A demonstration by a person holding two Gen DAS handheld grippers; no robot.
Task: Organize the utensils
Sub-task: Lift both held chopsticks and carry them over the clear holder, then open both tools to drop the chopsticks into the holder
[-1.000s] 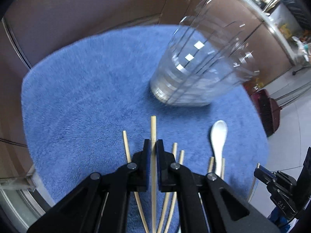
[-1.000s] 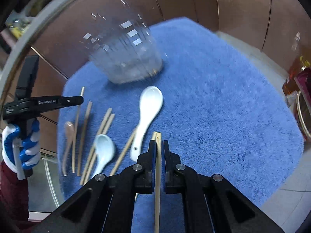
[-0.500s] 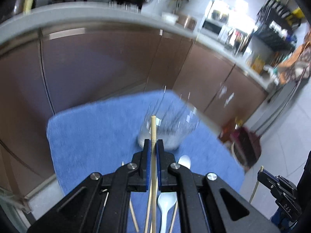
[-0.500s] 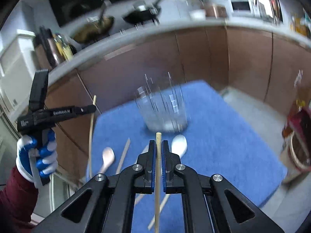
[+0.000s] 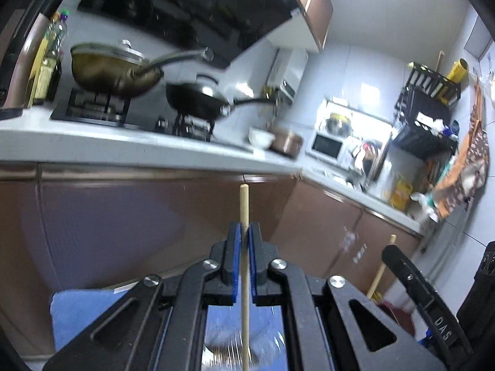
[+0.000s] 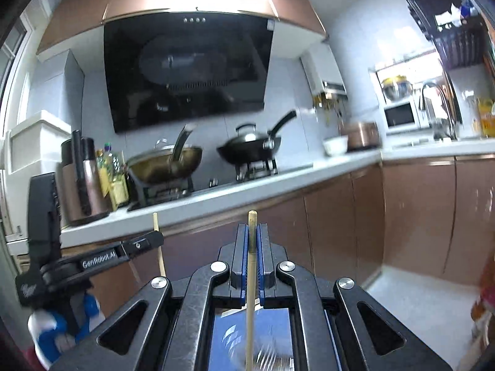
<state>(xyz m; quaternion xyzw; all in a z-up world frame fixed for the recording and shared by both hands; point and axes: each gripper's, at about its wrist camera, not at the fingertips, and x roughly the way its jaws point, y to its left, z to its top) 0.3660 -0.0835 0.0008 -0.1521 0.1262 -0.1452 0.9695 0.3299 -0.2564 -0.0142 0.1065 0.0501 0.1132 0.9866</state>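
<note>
Left gripper (image 5: 244,232), level and facing the kitchen counter (image 5: 130,147): blue-padded jaws pressed together on a wooden chopstick (image 5: 244,210), pinched near its upper end, tip standing just above the pads, shaft hanging down between the black linkage arms. Below, through the gripper frame: blue towel (image 5: 77,315) and the blurred rim of a clear glass container (image 5: 229,355), directly under the chopstick's lower part. Right gripper (image 6: 253,232), likewise level: jaws pinching a second chopstick (image 6: 252,225) near its top, shaft dropping toward the same towel and blurred glass. In the right wrist view, at lower left: the left gripper seen side-on, its chopstick upright, handle in a hand in a blue-and-white glove (image 6: 62,327). In the left wrist view, at lower right: the right gripper seen side-on, its chopstick upright beside it. On the counter, along the back: brass-coloured wok (image 5: 108,71) and black lidded pan (image 5: 198,99) on a gas hob, white bowl (image 5: 261,137) near the corner, microwave (image 5: 326,147) beyond. Above: black range hood (image 6: 188,71). Beneath the counter: brown cabinet doors (image 6: 417,216).
</note>
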